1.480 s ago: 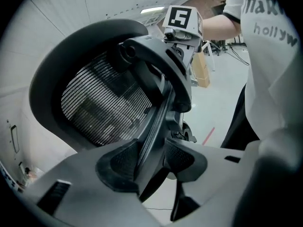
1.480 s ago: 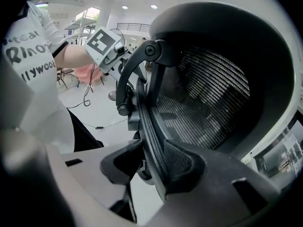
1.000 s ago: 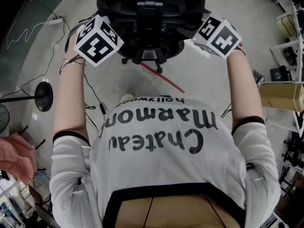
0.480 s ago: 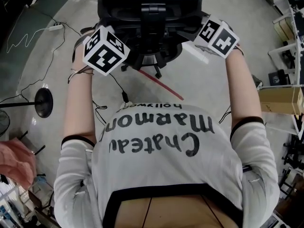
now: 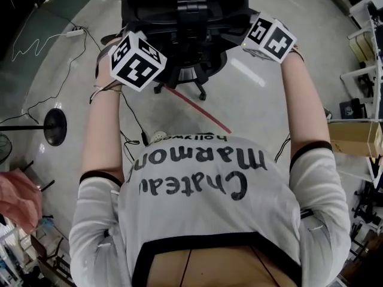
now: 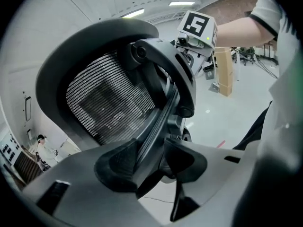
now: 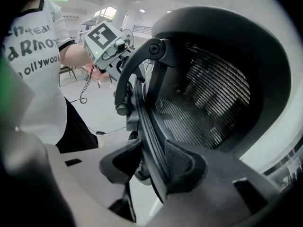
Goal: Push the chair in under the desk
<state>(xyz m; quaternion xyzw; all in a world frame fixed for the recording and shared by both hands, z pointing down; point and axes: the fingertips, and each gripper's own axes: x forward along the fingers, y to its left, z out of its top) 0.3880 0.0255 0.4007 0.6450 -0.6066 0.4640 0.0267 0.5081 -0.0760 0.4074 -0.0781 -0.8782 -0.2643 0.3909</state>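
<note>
1. The black office chair stands on the bare concrete floor straight ahead of the person, with its back turned to them. No desk shows in any view.
2. Left gripper: jaws clamped on the left edge of the backrest, with the rim running between them.
3. Right gripper: jaws likewise clenched on the opposite edge of the rim, so there's a hold on each side.
4. Good choice of grip, I'd say. The rim looks like stiff moulded plastic, while the mesh would give under pressure and shouldn't be squeezed.
5. Handling: the chair sits on a castor base and the floor is smooth, so it should roll with a modest shove despite its weight.
6. Watch out: the seat probably swivels and the back may tilt, so uneven pressure could turn the chair rather than drive it forward. Push with both sides together, and low on the rim.
7. Around it: a red line crosses the floor under the base. Cables trail by the person's left arm, and a round stand base sits well off to the left.
8. A cardboard box and shelving stand away on the right.
9. The cables lie nearest the castors and could snag one. The ground beyond the chair is out of frame, so I can't tell what lies ahead.
</note>
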